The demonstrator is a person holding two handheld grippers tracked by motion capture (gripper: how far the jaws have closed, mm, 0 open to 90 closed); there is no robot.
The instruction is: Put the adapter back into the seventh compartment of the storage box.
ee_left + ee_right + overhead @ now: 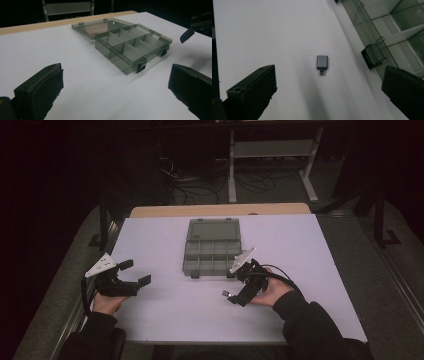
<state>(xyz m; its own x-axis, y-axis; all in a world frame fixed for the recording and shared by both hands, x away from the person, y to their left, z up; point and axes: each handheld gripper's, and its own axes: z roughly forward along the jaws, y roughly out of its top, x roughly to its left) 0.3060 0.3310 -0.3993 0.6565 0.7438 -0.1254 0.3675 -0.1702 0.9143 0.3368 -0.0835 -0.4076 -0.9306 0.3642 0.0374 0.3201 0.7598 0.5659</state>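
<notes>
Right claw (pixel 325 96): I see its jaws spread wide, empty, aimed at the adapter.
Adapter (pixel 322 64): small grey plug lying flat on the white tabletop (pixel 274 32), at 12 o'clock between my jaws, untouched.
Organizer box (pixel 212 247): lid open, at 2 o'clock from the adapter.
Left claw (pixel 134 272): open, empty, at 9 o'clock, well apart.

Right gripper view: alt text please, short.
A small grey adapter lies on the white table, apart from and between the open right gripper's two black jaws. The clear organizer box, its black latch facing the adapter, sits at upper right.
</notes>
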